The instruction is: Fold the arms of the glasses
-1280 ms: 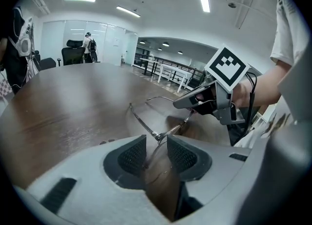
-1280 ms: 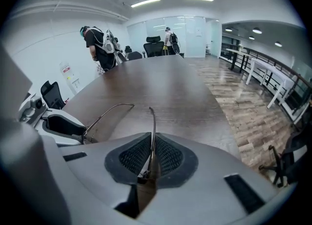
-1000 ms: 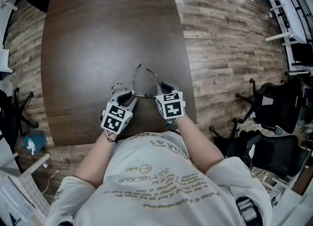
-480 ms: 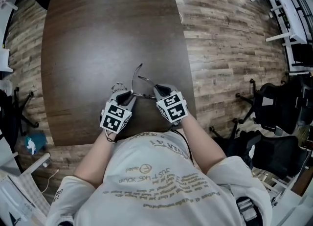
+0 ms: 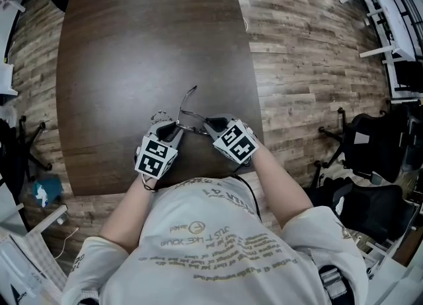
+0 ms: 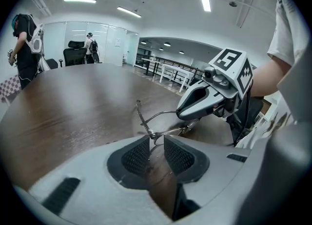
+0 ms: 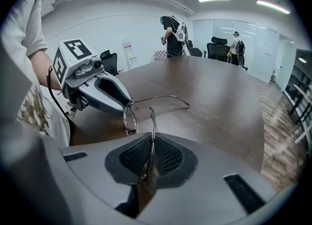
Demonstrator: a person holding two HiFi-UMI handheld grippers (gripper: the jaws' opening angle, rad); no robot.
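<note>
Two grippers meet over the near edge of the counter (image 5: 132,46), and only one of them has moved in the last second. The left gripper (image 5: 170,128) sits where it was, its fingers (image 6: 135,157) set apart and closed on the front of the glasses (image 5: 188,113), which they hold just above the wood. The right gripper (image 5: 210,124) has rolled, so its marker cube now sits tilted instead of square. It has also slid inward toward the left one. Its fingers (image 7: 168,156) are nearly shut and pinch the thin wire of one arm (image 7: 152,131), which runs straight up through the slit between them.

A second ago that arm pointed away from the person, roughly parallel with the other arm (image 7: 161,98). Now it slants across toward the front of the frame, and the gap between the two has narrowed in the head view. I read this as the first fold under way, with the hinge partly closed but the arm not yet flat against the lenses.

The other arm sticks out over the counter, untouched, so at best the job is under halfway. The steady left grip looks like the anchor that lets the hinge turn. The wire is thin, so the risk is bending it if the swing goes off the hinge's line.
</note>
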